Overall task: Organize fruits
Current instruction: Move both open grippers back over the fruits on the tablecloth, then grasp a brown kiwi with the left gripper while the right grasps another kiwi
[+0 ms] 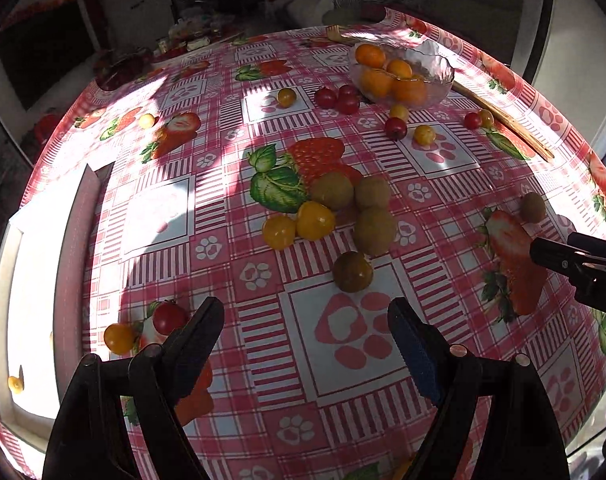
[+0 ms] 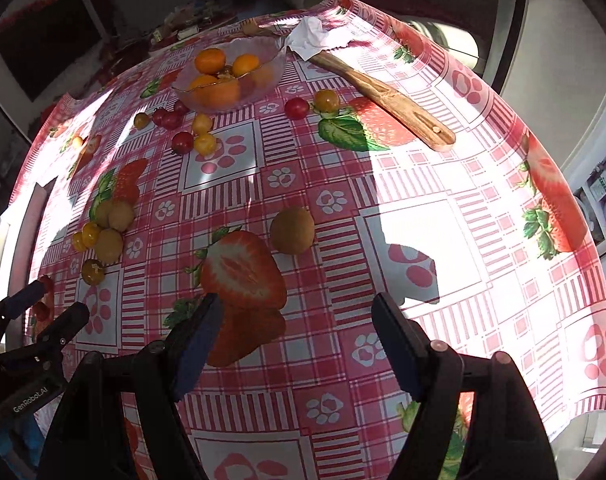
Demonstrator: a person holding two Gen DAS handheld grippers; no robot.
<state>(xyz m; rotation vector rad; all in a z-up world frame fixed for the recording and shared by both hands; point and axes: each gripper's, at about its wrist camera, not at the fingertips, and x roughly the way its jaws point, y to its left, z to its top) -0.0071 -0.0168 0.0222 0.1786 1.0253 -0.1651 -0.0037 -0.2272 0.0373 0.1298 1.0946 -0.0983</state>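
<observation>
Taking the glass bowl [image 1: 403, 76] of oranges [image 1: 370, 56] as the landmark: both grippers hang over the strawberry-print tablecloth [image 1: 263, 160] on the near side of the bowl, jaws spread wide, nothing between them. The left gripper [image 1: 307, 332] points toward a cluster of 3 kiwis [image 1: 373, 226] and 2 yellow tomatoes [image 1: 315, 220] well short of the bowl, with 1 dark greenish tomato [image 1: 353, 272] nearest its fingers. The right gripper [image 2: 297, 328] faces 1 lone kiwi [image 2: 292, 230], also well short of the bowl and to the right of the cluster.

Risks from here:
- The cluster is packed tight, pieces touching. Closing on 1 could nudge its neighbours, and round fruit rolls easily on slick cloth.
- Cherry tomatoes [image 1: 345, 98] lie scattered just beside the bowl; 1 red [image 1: 171, 318] and 1 orange tomato [image 1: 119, 338] sit far from it, near the table's left edge, where a bump could send them off.
- Ripe tomatoes may split if squeezed hard.
- The 2 grippers work close together and could collide.
- A wooden utensil [image 2: 387, 96] lies right of the bowl, in the way of any drop there.
- Hard sunlight and deep shadow make printed strawberries easy to mistake for fruit.
</observation>
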